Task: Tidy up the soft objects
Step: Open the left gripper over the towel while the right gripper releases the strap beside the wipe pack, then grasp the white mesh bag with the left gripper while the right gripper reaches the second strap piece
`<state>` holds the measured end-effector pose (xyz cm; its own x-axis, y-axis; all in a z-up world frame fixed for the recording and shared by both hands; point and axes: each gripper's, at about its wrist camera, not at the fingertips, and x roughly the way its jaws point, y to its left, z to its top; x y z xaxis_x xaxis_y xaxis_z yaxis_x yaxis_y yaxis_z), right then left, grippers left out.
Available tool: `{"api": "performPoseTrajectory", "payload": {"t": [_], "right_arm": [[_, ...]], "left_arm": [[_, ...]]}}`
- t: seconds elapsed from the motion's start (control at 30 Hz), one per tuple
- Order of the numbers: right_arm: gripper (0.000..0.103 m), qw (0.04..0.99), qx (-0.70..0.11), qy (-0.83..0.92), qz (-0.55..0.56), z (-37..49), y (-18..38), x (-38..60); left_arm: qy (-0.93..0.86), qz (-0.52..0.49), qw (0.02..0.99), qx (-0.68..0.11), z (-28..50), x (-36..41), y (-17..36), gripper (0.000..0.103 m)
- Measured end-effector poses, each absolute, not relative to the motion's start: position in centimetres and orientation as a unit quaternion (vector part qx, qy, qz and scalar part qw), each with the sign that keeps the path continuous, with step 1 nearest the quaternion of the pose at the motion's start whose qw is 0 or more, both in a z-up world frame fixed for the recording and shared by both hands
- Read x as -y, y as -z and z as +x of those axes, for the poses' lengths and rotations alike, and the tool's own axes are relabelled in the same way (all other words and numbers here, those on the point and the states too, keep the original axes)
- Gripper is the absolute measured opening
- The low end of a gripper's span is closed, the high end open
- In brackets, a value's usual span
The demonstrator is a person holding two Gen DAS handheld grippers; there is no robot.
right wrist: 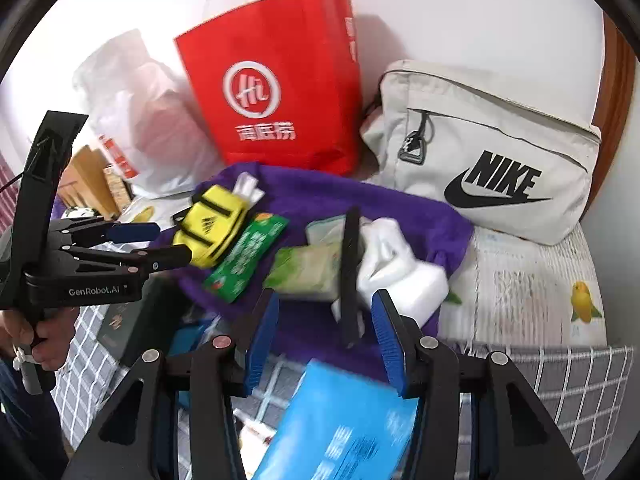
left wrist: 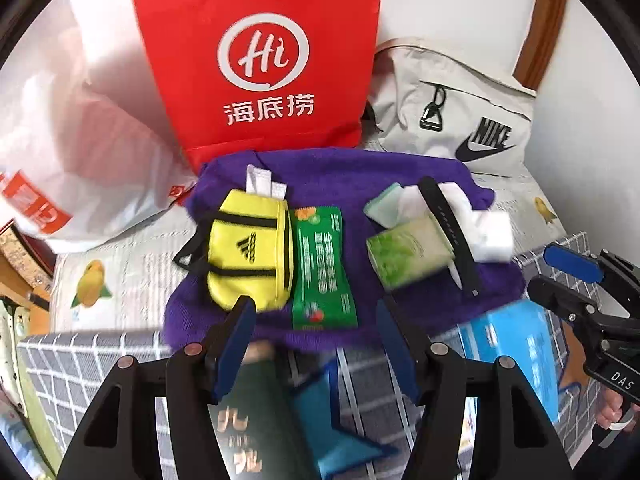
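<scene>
**Both grippers empty above a purple cloth laden with soft goods**

A bed covered with pale bedding printed with yellow birds (left wrist: 90, 284) and a grey checked blanket (right wrist: 560, 380) stands against a white wall (right wrist: 460, 8).

On it lies a purple knitted cloth (left wrist: 352, 176) carrying a small yellow Adidas duffel pouch (left wrist: 248, 252), a green snack packet (left wrist: 322, 268), a green tissue pack (left wrist: 408, 250), a black watch strap (left wrist: 450, 228) and white foam blocks (left wrist: 488, 236).

Behind it stand a red paper bag marked "Hi" with Chinese characters (left wrist: 264, 60), a white plastic bag (left wrist: 72, 132) and a pale grey Nike bag (right wrist: 492, 160). A blue box (right wrist: 340, 428) lies nearer.

The left gripper (left wrist: 316, 344) and right gripper (right wrist: 324, 344) have their jaws apart, nothing between them.
</scene>
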<state>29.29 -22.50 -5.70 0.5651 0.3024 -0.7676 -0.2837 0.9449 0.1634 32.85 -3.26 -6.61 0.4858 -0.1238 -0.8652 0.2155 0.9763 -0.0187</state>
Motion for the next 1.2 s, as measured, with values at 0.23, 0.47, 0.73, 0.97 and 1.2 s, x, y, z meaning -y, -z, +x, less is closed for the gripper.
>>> {"api": "performPoseTrajectory", "payload": {"t": [0.23,0.47,0.73,0.97,1.2], "right_arm": [[0.049,0.882,-0.436,-0.178,0.005,24.4,5.5,21.3],[0.049,0.875,-0.444,-0.193,-0.002,20.0,6.4,19.9],[0.049,0.866,-0.454,-0.208,-0.024,16.5,7.9,17.9],[0.049,0.859,-0.470,-0.201,-0.017,15.1,9.5,17.8],[0.049,0.854,-0.481,-0.195,-0.027,14.3,10.3,17.9]], "left_arm": [[0.087,0.040,0.869,-0.486,26.8,0.9,5.2,0.061],[0.081,0.009,0.868,-0.490,21.3,-1.8,6.4,0.061],[0.068,-0.010,0.850,-0.523,17.6,-4.2,11.0,0.061],[0.068,-0.023,0.843,-0.532,15.9,-5.5,13.0,0.061],[0.102,-0.005,0.834,-0.542,15.8,-3.3,15.5,0.066]]}}
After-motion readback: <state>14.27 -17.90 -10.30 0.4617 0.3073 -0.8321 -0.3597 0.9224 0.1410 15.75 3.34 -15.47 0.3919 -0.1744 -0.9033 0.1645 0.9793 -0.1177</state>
